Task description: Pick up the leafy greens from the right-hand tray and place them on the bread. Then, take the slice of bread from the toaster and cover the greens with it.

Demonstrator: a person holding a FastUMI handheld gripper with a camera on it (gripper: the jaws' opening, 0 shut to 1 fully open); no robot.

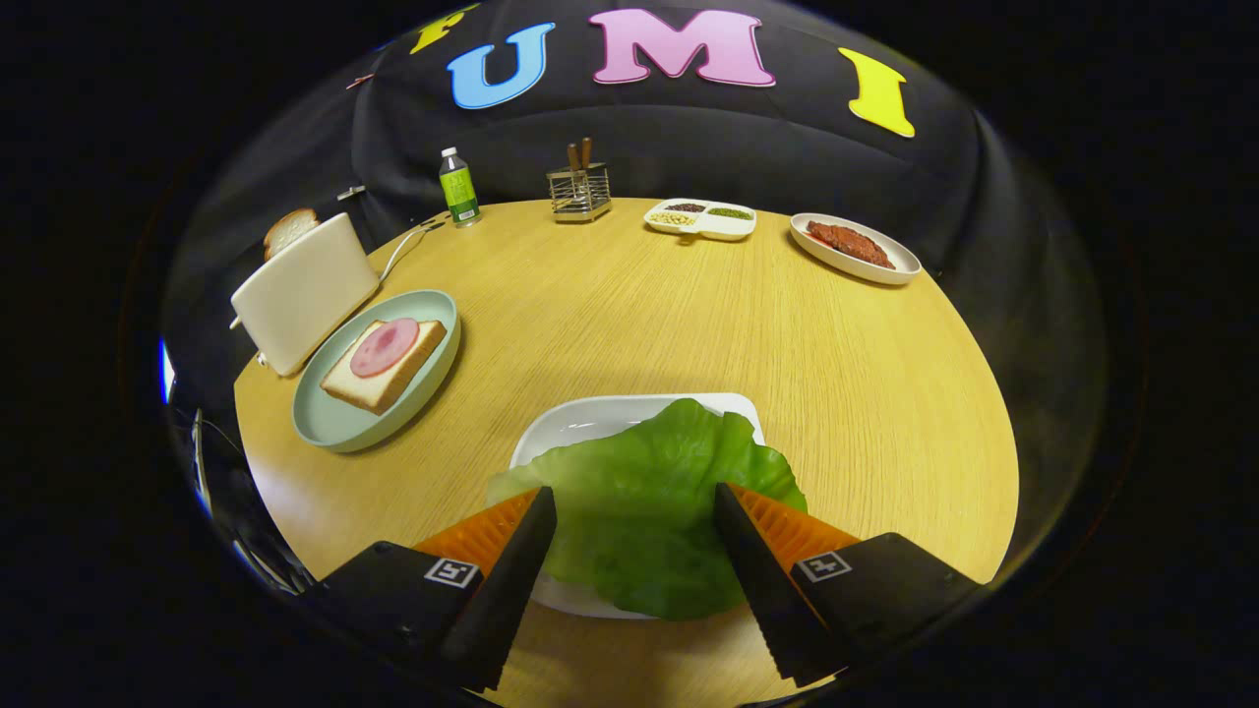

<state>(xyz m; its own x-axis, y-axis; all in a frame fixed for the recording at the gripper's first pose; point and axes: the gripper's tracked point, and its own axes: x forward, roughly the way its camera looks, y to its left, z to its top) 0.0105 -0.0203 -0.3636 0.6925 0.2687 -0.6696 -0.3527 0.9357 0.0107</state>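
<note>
Both fingers of the gripper (pixel 634 501) stand wide apart over the lettuce leaf (pixel 644 501), one tip above its left edge and the other above its right side, with the broad green middle of the leaf showing between them; they grip nothing, and I cannot tell whether the tips touch the leaf. It lies on a white tray (pixel 580 423) just ahead of the fingers, draping over the tray's near rim, on a round wooden table (pixel 689 315). Well beyond the left finger sits a pale green plate (pixel 334 428) carrying a slice of bread (pixel 379 379) topped with a round pink slice of ham (pixel 384 346). Just behind that plate stands a cream toaster (pixel 300 290) with a second slice of bread (pixel 288 232) poking out of its top. Along the far edge of the table are a small bottle with a green label (pixel 457 187), a wire holder with wooden handles (pixel 579 187), a divided white dish of small foods (pixel 700 218), and an oval dish of red-brown meat (pixel 854 248)
</note>
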